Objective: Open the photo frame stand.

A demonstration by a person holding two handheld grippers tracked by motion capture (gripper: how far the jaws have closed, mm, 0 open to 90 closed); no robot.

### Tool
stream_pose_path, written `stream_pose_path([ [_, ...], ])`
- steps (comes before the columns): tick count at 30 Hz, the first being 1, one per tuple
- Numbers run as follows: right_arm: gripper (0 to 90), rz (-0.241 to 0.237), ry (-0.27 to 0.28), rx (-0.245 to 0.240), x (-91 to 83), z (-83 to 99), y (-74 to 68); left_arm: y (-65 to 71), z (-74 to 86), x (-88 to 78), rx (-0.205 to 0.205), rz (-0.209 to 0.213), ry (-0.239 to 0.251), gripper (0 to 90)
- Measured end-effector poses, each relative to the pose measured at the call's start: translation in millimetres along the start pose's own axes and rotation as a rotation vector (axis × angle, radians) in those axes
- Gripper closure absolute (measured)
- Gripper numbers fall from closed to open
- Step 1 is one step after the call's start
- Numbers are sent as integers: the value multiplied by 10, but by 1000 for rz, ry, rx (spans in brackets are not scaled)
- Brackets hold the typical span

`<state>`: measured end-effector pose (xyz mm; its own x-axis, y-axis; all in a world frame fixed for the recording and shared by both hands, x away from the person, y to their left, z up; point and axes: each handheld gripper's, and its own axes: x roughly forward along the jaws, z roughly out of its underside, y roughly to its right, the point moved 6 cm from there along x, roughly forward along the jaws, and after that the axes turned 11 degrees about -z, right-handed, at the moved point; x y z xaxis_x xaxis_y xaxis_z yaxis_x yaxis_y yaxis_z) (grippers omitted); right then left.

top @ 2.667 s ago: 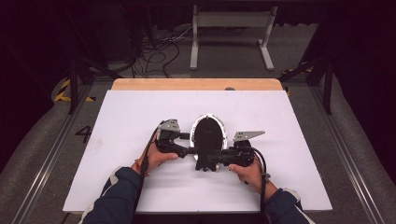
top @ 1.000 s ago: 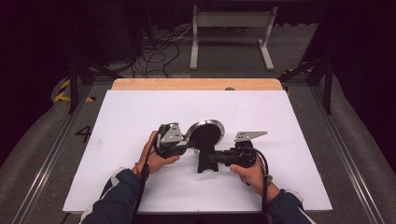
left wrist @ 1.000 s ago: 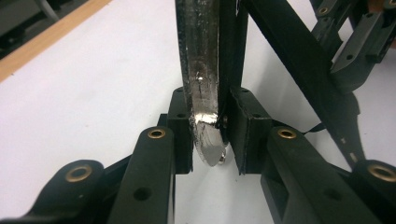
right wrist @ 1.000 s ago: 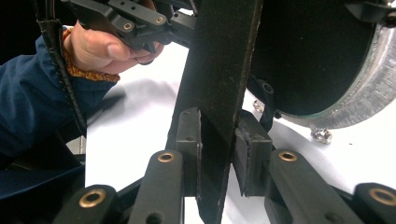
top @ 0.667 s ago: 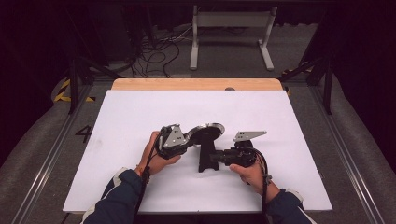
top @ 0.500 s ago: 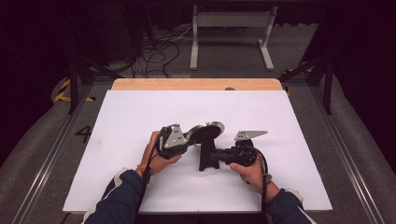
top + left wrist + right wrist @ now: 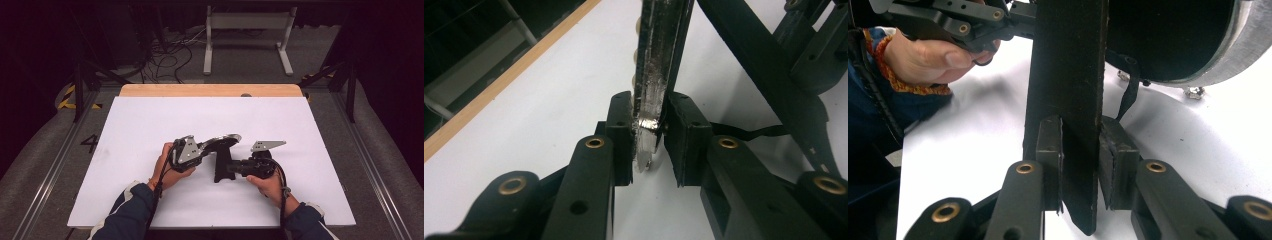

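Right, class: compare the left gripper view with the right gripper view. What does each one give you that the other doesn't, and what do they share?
Left gripper view alone: the left gripper shut on the disc's shiny rim, seen edge-on, and the table's wooden edge.

Right gripper view alone: the right gripper shut on the black strut, the disc's dark face, and the person's left hand.

Shared: the white tabletop and jaws clamped on the same object.

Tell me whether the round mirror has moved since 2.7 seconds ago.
Yes. The round mirror, clamped at its rim by the left gripper, has tipped from facing up to nearly edge-on, while the wooden table edge stays put.
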<state>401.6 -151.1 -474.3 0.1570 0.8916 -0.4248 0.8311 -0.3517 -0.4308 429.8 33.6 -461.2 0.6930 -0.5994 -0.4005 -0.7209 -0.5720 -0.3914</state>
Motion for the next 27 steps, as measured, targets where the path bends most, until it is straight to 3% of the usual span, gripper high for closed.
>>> stream_pose_path([
  [8, 736, 16, -30, -11, 1, 29, -10, 34, -1, -18, 3, 5, -16, 751],
  [18, 742, 42, -27, -21, -7, 47, -31, 31, 13, -26, -21, 21, -22, 749],
  [22, 727, 62, -17, -43, -56, 43, -50, 6, 48, -6, -43, 7, -47, 709],
  [25, 727, 114, 35, -109, -142, -8, -96, -10, 64, -16, -65, 24, -45, 692],
  [27, 716, 158, 30, -157, -179, -43, -138, -19, 57, -32, -64, 30, -36, 691],
])
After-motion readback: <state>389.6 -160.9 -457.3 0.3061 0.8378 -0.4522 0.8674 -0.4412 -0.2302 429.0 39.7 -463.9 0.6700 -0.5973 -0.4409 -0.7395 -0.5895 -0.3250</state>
